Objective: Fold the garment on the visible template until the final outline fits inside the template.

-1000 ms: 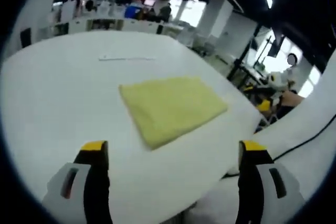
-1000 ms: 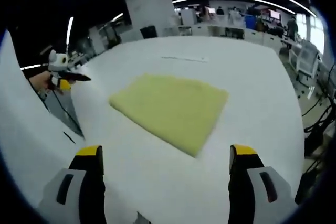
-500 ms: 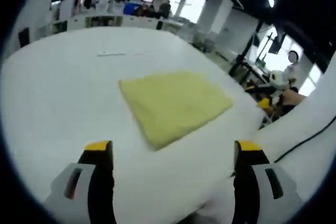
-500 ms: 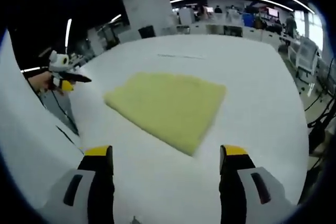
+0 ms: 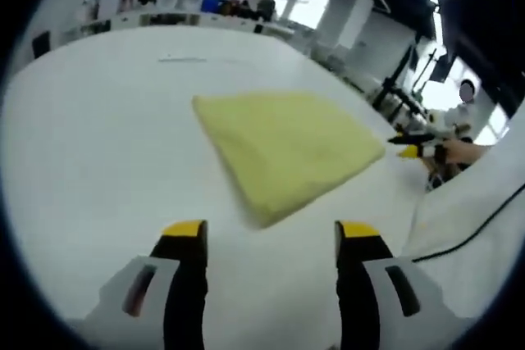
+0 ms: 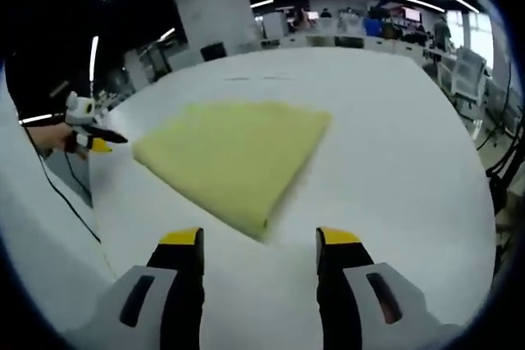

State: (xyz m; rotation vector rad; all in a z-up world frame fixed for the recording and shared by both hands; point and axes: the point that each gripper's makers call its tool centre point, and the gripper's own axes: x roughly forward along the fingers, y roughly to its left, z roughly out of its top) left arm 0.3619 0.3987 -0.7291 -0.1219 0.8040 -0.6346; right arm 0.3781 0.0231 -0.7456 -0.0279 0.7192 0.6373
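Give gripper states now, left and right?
Left gripper: open, empty, short of the yellow garment.
Right gripper: open, empty, near its corner.

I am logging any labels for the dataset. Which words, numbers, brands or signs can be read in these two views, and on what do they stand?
None can be read.
The yellow folded garment and the white table bear no print.
The screens far back in the right gripper view are too blurred to read.
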